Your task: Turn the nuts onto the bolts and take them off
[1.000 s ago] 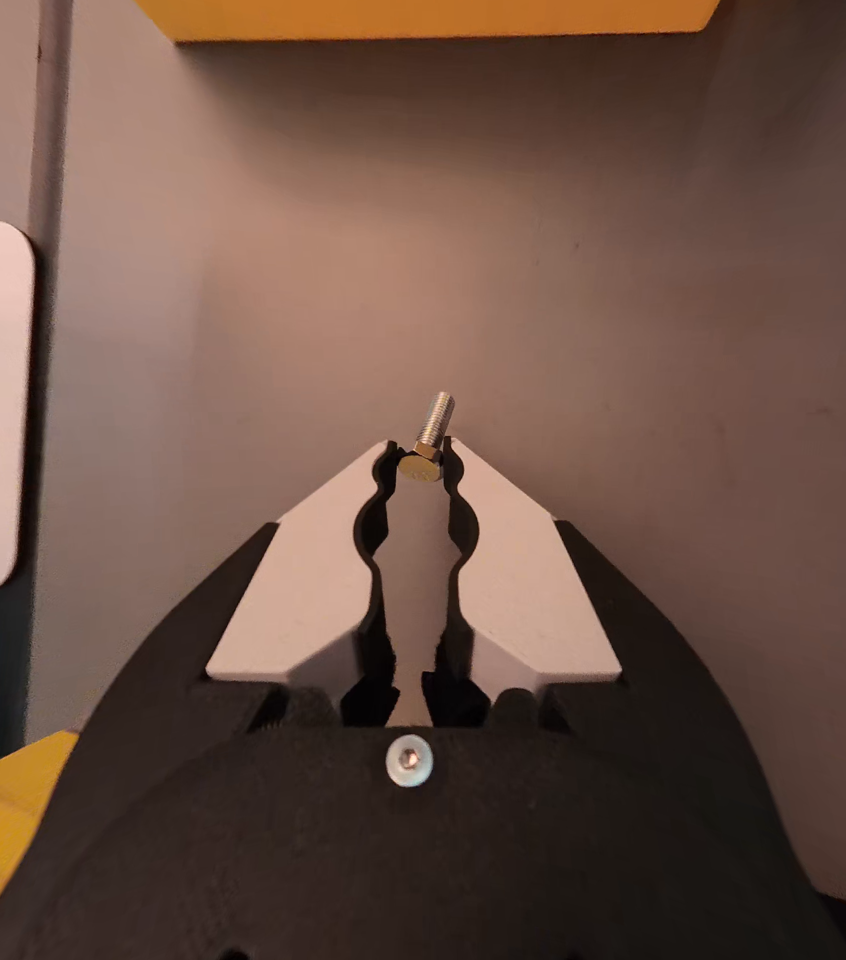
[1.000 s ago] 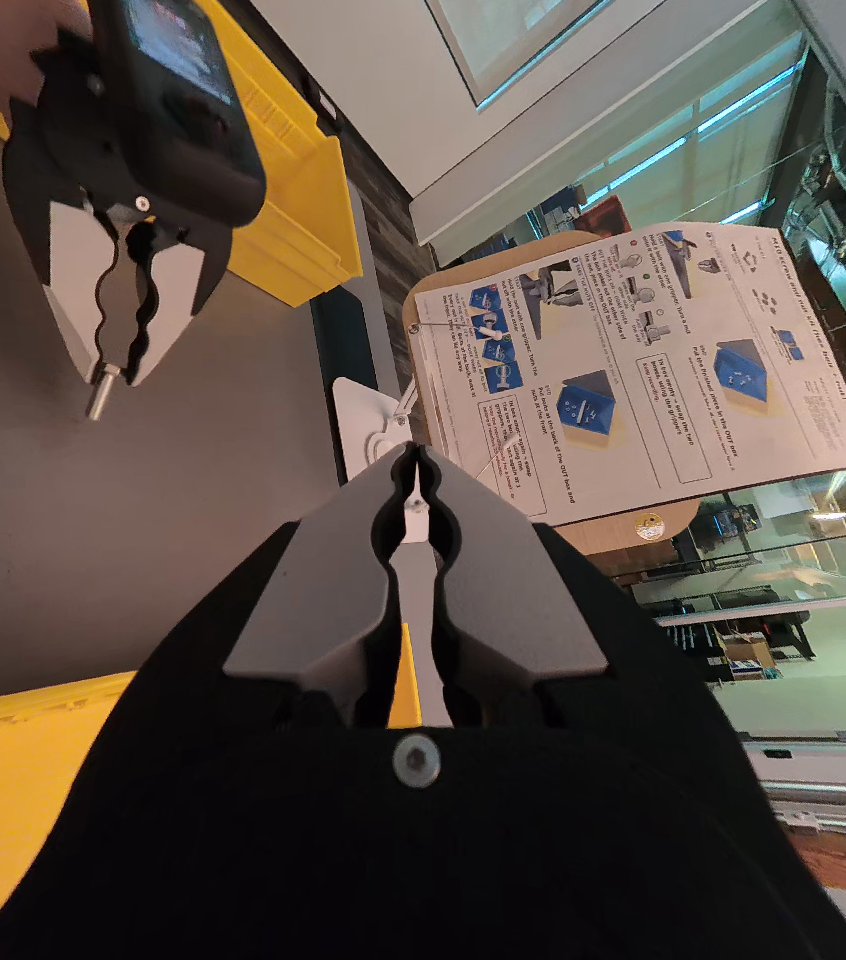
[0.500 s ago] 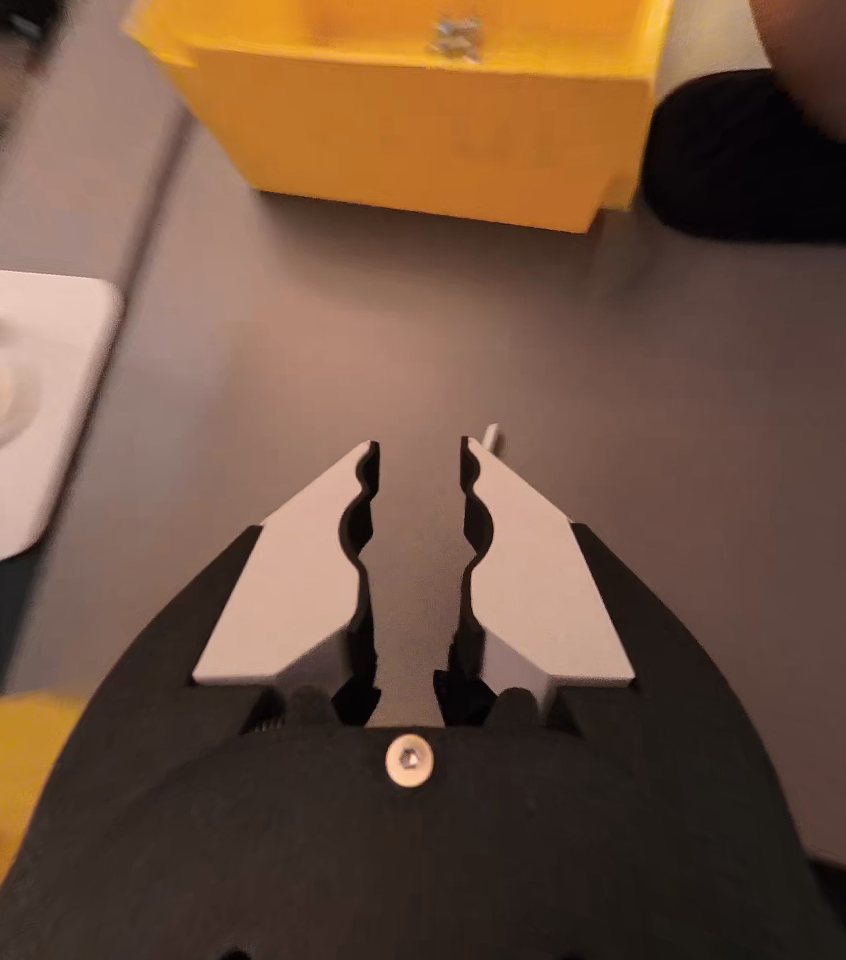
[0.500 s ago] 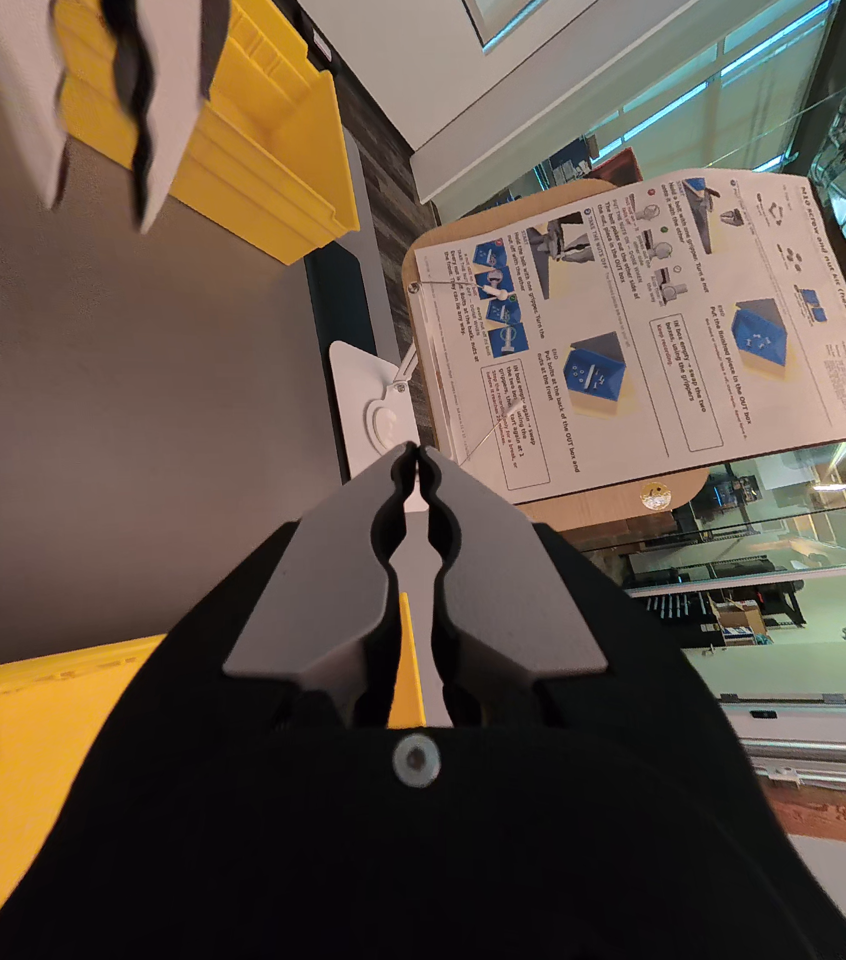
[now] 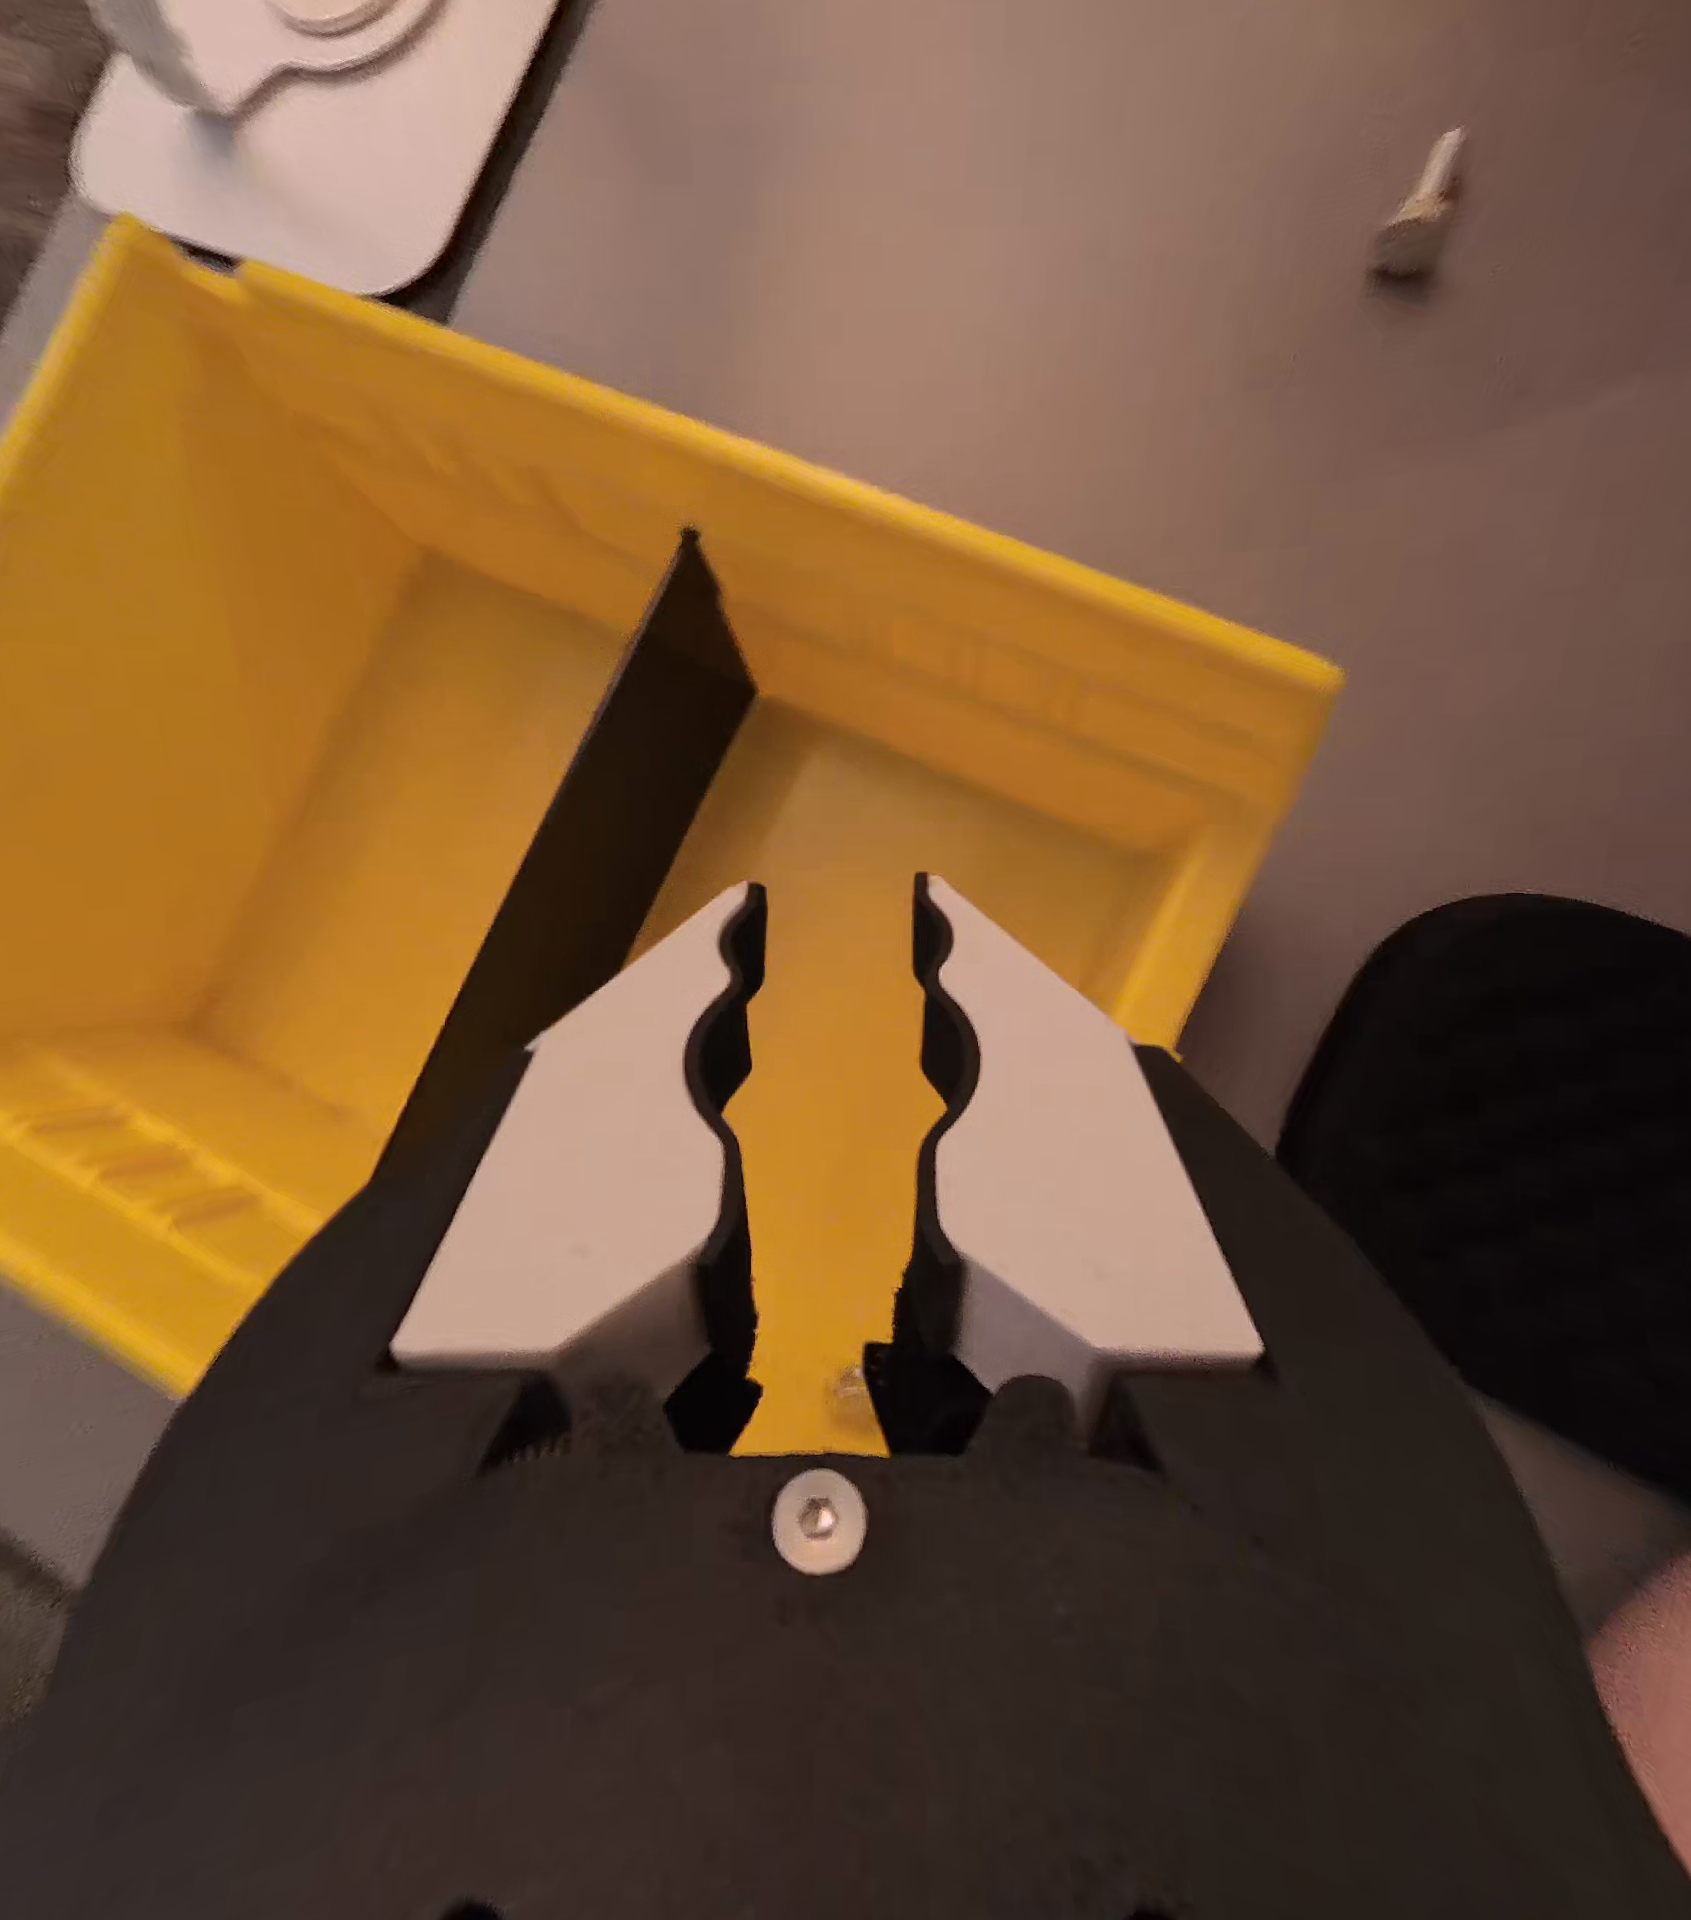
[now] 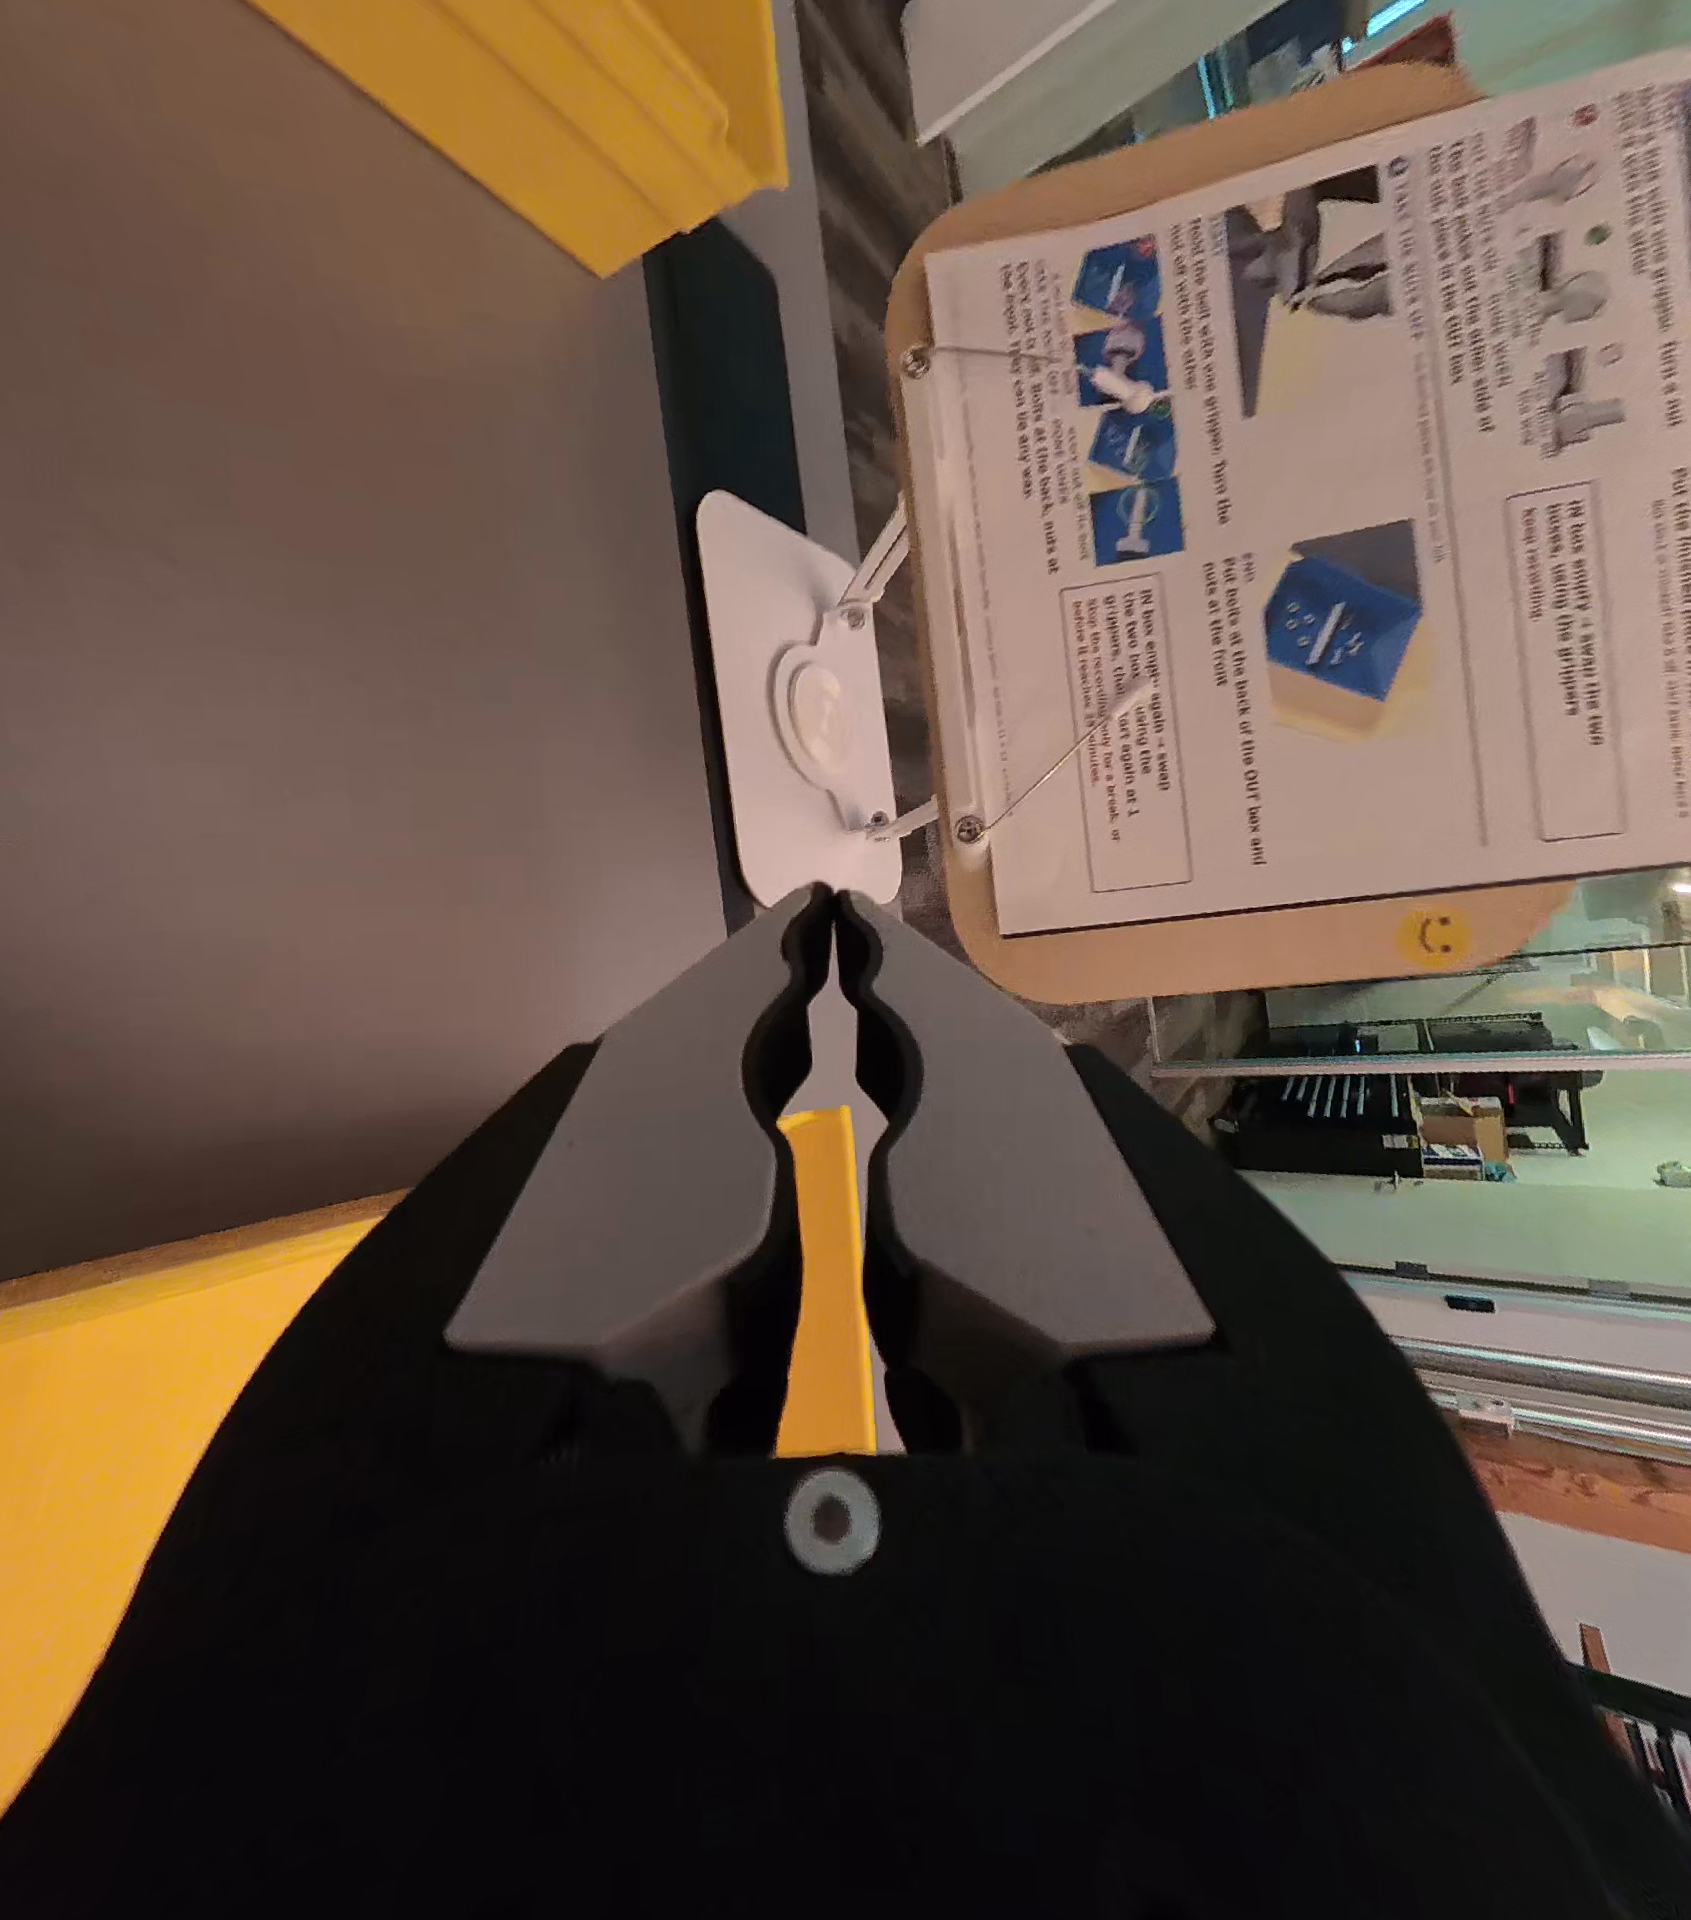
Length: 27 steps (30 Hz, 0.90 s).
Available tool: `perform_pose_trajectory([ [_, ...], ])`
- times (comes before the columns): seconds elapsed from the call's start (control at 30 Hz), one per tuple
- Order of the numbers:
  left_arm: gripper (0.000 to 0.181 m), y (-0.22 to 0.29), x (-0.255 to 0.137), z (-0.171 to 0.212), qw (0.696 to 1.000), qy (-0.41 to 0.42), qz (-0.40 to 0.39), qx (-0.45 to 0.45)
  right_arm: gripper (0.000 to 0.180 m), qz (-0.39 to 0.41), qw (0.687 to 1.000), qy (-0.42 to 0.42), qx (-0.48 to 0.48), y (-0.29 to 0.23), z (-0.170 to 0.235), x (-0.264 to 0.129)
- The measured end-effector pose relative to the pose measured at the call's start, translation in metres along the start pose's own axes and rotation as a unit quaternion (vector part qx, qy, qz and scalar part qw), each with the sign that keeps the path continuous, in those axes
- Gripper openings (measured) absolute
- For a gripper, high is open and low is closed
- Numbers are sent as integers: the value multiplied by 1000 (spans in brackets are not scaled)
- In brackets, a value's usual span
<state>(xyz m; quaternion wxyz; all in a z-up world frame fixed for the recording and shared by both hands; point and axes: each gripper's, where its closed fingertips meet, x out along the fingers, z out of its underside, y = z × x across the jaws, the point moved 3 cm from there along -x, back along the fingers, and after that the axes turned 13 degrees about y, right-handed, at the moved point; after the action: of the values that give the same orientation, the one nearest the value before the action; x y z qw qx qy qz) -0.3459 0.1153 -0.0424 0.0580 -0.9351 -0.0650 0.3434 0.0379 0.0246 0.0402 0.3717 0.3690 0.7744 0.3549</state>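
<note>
now the left gripper (image 5: 839,894) hangs above a yellow bin (image 5: 1028,582), its pale fingers (image 5: 612,1174) spread apart with nothing between them. the bin fills the left and centre of the left wrist view and a black divider (image 5: 643,769) splits it into two compartments; the gripper's tips sit over the right-hand one. low in the gap between the fingers a small metallic piece (image 5: 846,1387) lies on the bin floor, too blurred to say whether it is a nut. a bolt (image 5: 1421,208) lies on the grey table (image 5: 1028,260) in the upper right of that view, well apart from the bin. a white stand base (image 5: 301,135) shows at the upper left.

in the right wrist view the right gripper (image 6: 833,902) has its tips pressed together, holding nothing visible. beyond it stands a clipboard with an instruction sheet (image 6: 1340,499) on the right, and another yellow bin (image 6: 592,114) at the top.
</note>
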Motion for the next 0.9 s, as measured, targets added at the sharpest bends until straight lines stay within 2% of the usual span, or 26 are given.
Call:
perform_pose_trajectory([
  [0.07, 29, -2, 9, 1, 1000, -5, 25, 1, 0, -8, 1000, -4, 1, -4, 3, 6],
  [0.2, 28, -6, 8, 25, 996, -84, 27, -31, 0, -19, 999, -29, -6, -10, 12, 14],
  [0.33, 29, -7, -3, 47, 982, -174, -8, -69, 0, -28, 999, -42, -8, -14, 19, 18],
  [0.5, 25, -9, -16, 60, 962, -248, -60, -99, 0, -41, 998, -55, -14, -20, 25, 24],
  [0.63, 23, -15, -22, 76, 922, -334, -127, -151, 0, -45, 997, -60, -12, -22, 29, 26],
  [0.8, 29, -10, -14, 85, 861, -374, -175, -297, 0, -49, 997, -53, -8, -24, 27, 27],
  [0.9, 44, -8, -9, 94, 836, -392, -187, -336, 0, -53, 997, -51, -11, -25, 24, 28],
])
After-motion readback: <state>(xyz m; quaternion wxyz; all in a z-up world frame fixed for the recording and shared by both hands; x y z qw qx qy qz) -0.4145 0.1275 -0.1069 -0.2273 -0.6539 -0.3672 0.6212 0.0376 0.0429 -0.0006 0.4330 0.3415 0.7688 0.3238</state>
